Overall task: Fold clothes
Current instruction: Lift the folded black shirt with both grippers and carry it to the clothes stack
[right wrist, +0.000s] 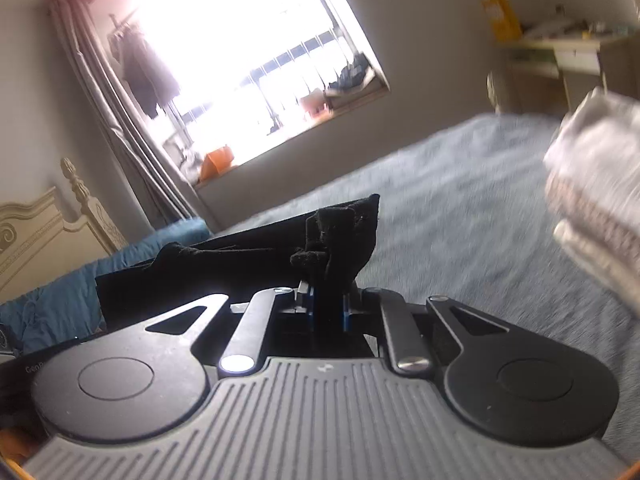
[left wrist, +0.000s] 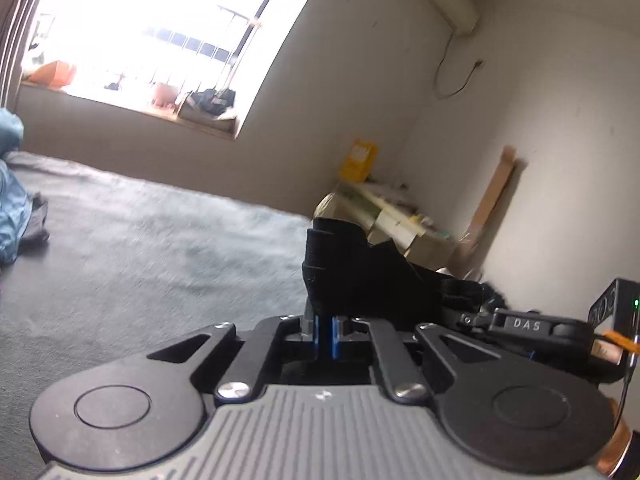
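Observation:
A black garment [left wrist: 360, 268] is bunched up in front of my left gripper [left wrist: 326, 322], whose jaws are shut on its edge above the grey-blue bed cover [left wrist: 160, 248]. The cloth trails off to the right, toward the right gripper's body [left wrist: 528, 326]. In the right wrist view my right gripper [right wrist: 326, 308] is shut on another bunched part of the same black garment [right wrist: 336, 236], which stretches away to the left. A folded stack of pale clothes [right wrist: 600, 184] lies on the bed at the right, blurred.
Light blue cloth [left wrist: 12, 208] lies at the bed's left edge, and a blue one [right wrist: 120, 256] near the cream headboard [right wrist: 44, 232]. A bright window [left wrist: 160, 32] is ahead. A cluttered shelf [left wrist: 392, 216] and yellow box [left wrist: 358, 160] stand in the corner.

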